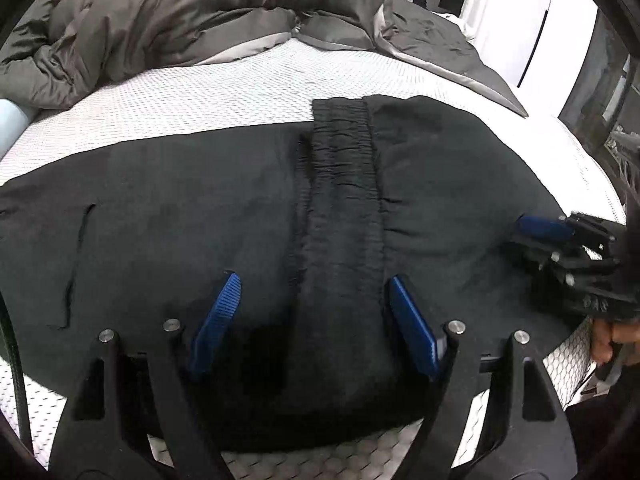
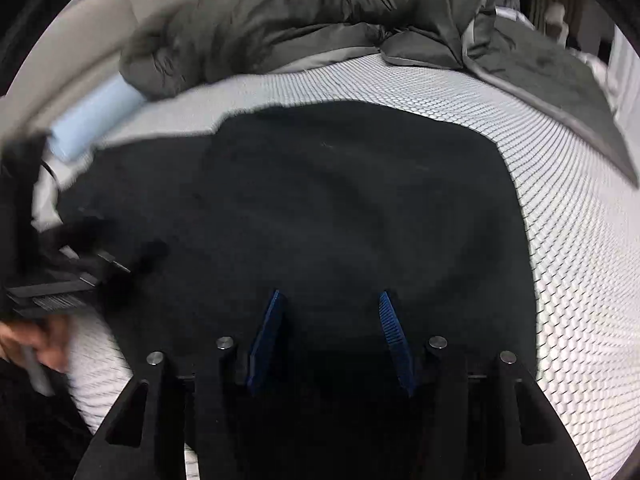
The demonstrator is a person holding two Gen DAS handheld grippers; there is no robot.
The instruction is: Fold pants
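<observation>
Though label-less — black pants (image 1: 240, 208), both tongs agape.

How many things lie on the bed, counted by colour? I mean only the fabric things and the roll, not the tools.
Black: 1, the pants
Dark grey: 1, the comforter
Light blue: 1, the roll
Total: 3, all on the white mattress

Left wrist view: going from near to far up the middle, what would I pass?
Left gripper with open blue fingers → black pants with ribbed elastic waistband → white textured mattress → crumpled grey duvet.
</observation>
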